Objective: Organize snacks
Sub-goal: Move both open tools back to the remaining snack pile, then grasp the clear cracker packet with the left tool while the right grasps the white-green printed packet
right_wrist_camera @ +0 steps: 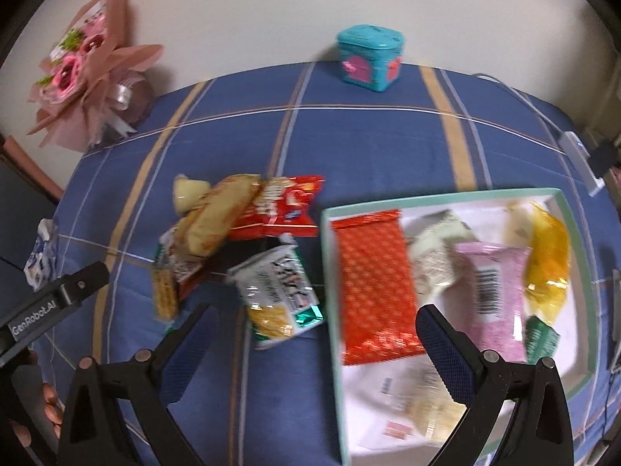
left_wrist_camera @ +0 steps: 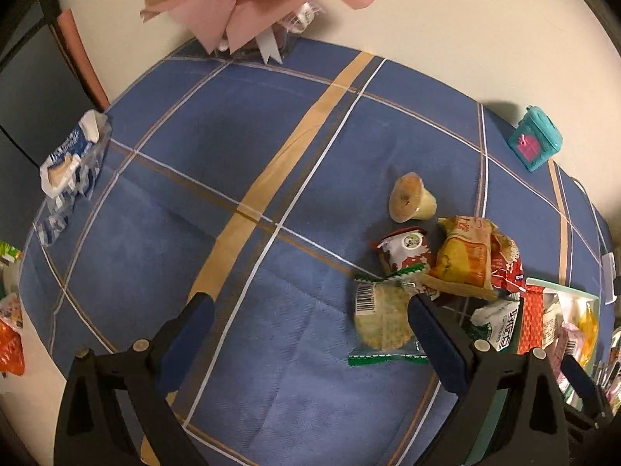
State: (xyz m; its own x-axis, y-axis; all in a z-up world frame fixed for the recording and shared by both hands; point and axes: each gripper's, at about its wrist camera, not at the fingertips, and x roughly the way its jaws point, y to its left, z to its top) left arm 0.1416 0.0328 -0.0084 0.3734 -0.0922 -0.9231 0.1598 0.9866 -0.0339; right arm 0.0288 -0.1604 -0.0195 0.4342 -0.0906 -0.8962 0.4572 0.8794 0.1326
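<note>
**Snack heap and box on a blue plaid cloth**

A blue plaid tablecloth (left_wrist_camera: 271,330) against a pale wall carries everything. The left gripper (left_wrist_camera: 310,330) is spread wide and holds nothing, its right finger just over a clear round cracker packet (left_wrist_camera: 378,320) at the edge of the snack heap (right_wrist_camera: 240,229). The right gripper (right_wrist_camera: 316,345) is likewise wide and empty, straddling the rim of the mint-edged box (right_wrist_camera: 330,272) holding red (right_wrist_camera: 372,279), pink (right_wrist_camera: 495,295) and yellow (right_wrist_camera: 547,256) packets.
</note>
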